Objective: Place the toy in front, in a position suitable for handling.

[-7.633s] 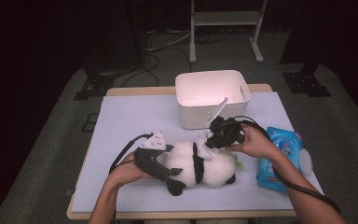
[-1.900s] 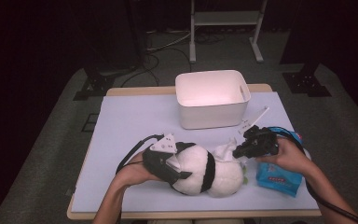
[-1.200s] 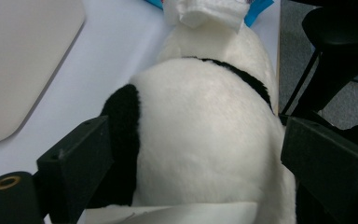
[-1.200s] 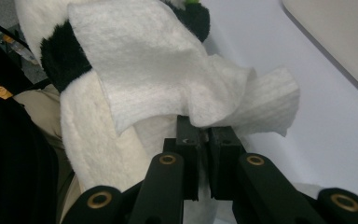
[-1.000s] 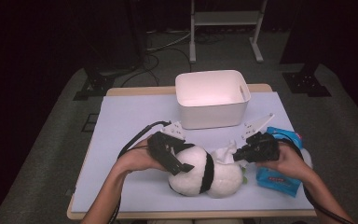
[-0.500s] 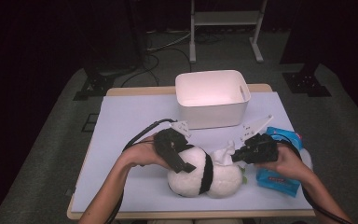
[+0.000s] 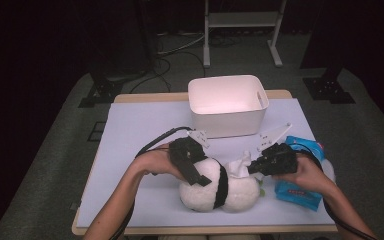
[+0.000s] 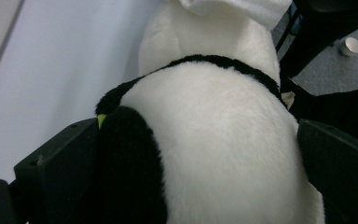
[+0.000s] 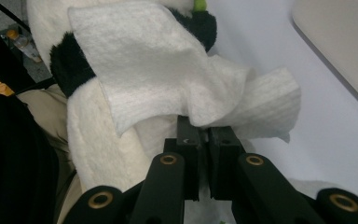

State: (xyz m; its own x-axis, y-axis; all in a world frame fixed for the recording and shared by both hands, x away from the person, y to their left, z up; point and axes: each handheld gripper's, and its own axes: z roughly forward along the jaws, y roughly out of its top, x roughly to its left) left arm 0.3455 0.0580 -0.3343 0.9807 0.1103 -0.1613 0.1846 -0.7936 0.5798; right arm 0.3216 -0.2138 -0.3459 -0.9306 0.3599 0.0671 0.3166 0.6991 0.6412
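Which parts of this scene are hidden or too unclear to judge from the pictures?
- Plush panda face: high view, covered by the white wipe and both grippers.
- Print on the blue wipes pack: high view, too small, partly under the right hand.
- Left gripper pad contact: left gripper view, jaw tips cut off by the picture's edges.
- White bin floor: glare.

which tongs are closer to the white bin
Left, narrowly. The left tongs grip the panda just in front of the bin. The right tongs, shut on a wipe, sit lower right of the bin, a bit farther off.
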